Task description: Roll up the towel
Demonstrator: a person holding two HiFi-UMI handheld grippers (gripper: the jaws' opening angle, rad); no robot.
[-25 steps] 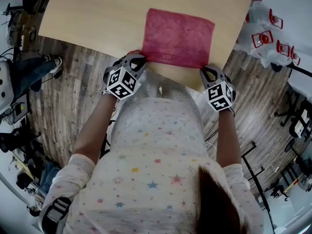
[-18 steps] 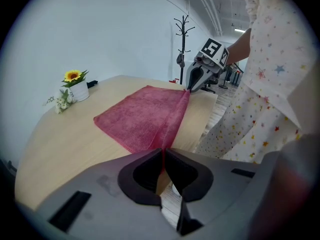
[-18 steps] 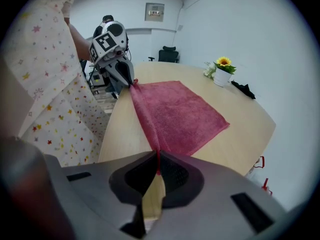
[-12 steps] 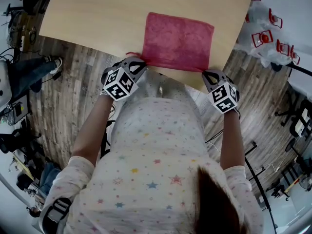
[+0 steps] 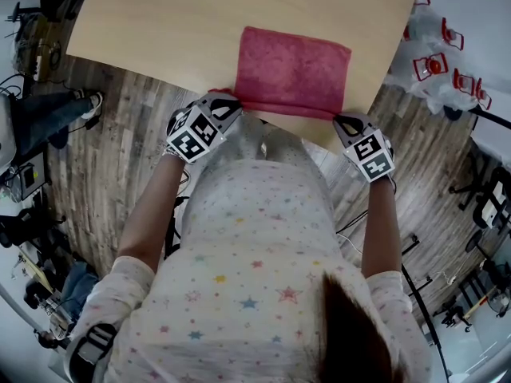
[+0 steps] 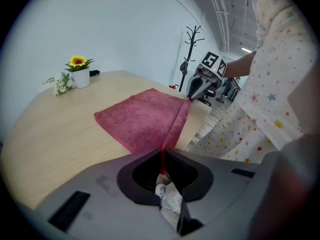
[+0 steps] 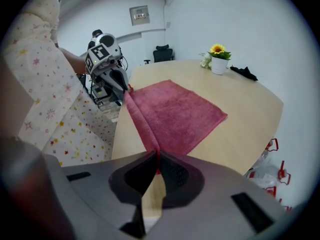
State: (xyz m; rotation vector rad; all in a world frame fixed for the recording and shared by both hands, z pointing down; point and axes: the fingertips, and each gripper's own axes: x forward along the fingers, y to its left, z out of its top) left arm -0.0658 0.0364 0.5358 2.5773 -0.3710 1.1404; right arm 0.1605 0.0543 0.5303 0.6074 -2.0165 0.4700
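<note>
A red towel (image 5: 292, 72) lies flat on the light wooden table (image 5: 160, 22), its near edge by the table's front edge. My left gripper (image 5: 226, 102) is shut on the towel's near left corner, and the cloth (image 6: 150, 118) runs into its jaws. My right gripper (image 5: 345, 120) is shut on the near right corner, with the towel (image 7: 172, 114) pinched between its jaws. The near edge is lifted and pulled taut between the two grippers. From the left gripper view the right gripper (image 6: 189, 99) shows at the far corner; from the right gripper view the left gripper (image 7: 128, 90) does.
A small white pot with a sunflower (image 6: 78, 74) stands at the table's far end, with a dark object (image 7: 245, 72) beside it. A coat stand (image 6: 192, 46) rises behind the table. Red-and-white items (image 5: 435, 62) lie on the floor to the right.
Both grippers have lifted the towel's near edge a little and shifted it slightly away from the body. The grip on both corners is unchanged.
</note>
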